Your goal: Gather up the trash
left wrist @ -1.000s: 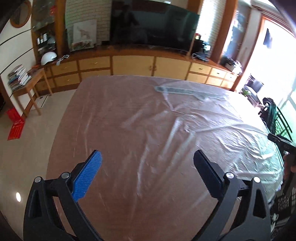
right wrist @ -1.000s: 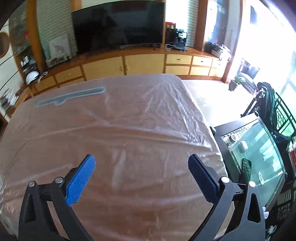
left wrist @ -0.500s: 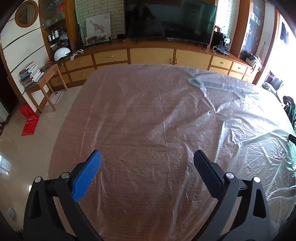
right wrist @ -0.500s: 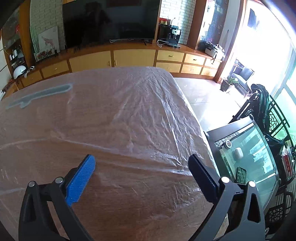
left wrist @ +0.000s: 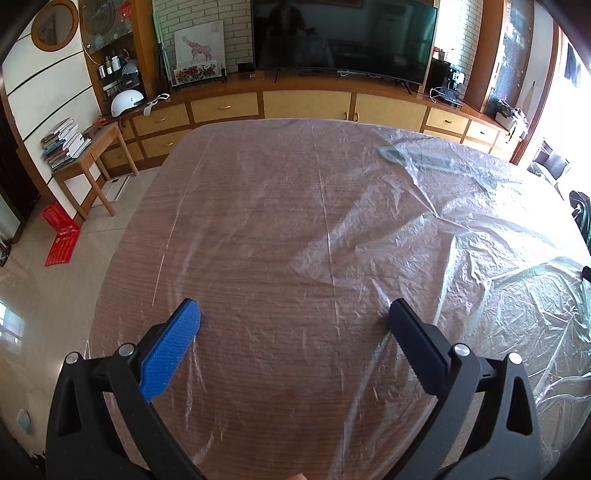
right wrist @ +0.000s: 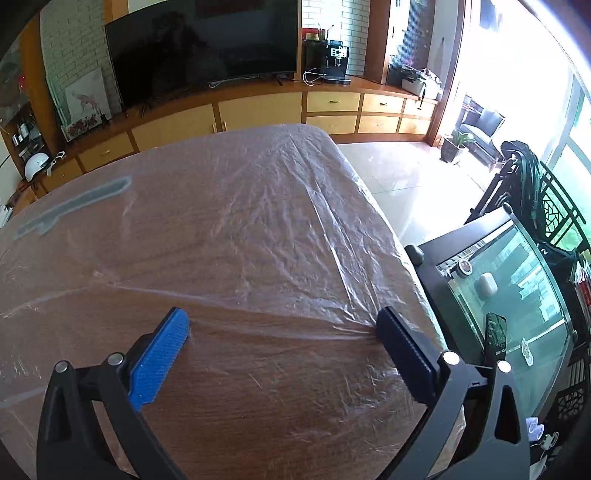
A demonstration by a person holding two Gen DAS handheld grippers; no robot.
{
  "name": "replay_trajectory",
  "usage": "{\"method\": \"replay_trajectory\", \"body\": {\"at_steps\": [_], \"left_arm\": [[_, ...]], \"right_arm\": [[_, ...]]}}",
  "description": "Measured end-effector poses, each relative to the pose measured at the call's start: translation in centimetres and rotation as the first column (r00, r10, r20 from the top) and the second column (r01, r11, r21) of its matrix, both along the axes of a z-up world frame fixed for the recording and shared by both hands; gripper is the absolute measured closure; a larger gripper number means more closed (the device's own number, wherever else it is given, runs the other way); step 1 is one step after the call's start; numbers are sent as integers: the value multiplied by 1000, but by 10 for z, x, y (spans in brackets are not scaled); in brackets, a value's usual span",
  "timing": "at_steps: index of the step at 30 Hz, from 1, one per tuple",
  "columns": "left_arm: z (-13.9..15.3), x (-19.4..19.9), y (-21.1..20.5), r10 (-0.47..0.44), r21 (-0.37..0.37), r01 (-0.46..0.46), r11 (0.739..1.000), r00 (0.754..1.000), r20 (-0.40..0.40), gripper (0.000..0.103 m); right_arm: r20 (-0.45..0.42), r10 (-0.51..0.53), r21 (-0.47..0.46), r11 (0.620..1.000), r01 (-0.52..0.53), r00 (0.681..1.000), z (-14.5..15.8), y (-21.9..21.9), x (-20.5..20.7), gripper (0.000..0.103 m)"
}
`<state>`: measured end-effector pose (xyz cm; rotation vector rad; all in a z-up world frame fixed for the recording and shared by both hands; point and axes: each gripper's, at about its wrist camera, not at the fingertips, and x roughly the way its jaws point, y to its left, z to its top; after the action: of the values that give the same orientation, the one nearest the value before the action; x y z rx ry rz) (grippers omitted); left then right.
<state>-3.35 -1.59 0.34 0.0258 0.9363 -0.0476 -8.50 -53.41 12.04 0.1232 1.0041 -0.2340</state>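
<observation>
Jaws of left gripper (left wrist: 293, 312) and right gripper (right wrist: 282, 319) spread wide — empty, low over the plastic sheet (left wrist: 369, 229).

A long wooden cabinet (left wrist: 306, 105) with pale drawer fronts runs along the far wall, carrying a large dark TV (left wrist: 343, 35) before white brick (left wrist: 236, 33). A giraffe picture (left wrist: 199, 46) leans left of the TV, a white helmet (left wrist: 126, 102) further left. On the left a small side table (left wrist: 92, 155) holds stacked books (left wrist: 64, 142), with a red item (left wrist: 61, 238) on the glossy tile floor (left wrist: 48, 280). Strong daylight floods through windows (right wrist: 517, 74) on the right, where a glass tank (right wrist: 517, 291) stands.
</observation>
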Motion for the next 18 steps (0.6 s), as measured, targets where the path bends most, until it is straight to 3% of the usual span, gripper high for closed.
{"method": "replay_trajectory", "body": {"at_steps": [18], "left_arm": [[0, 0, 0, 0, -1, 0, 1000, 1000, 0, 1]], "right_arm": [[0, 0, 0, 1000, 0, 1000, 0, 0, 0, 4]]}}
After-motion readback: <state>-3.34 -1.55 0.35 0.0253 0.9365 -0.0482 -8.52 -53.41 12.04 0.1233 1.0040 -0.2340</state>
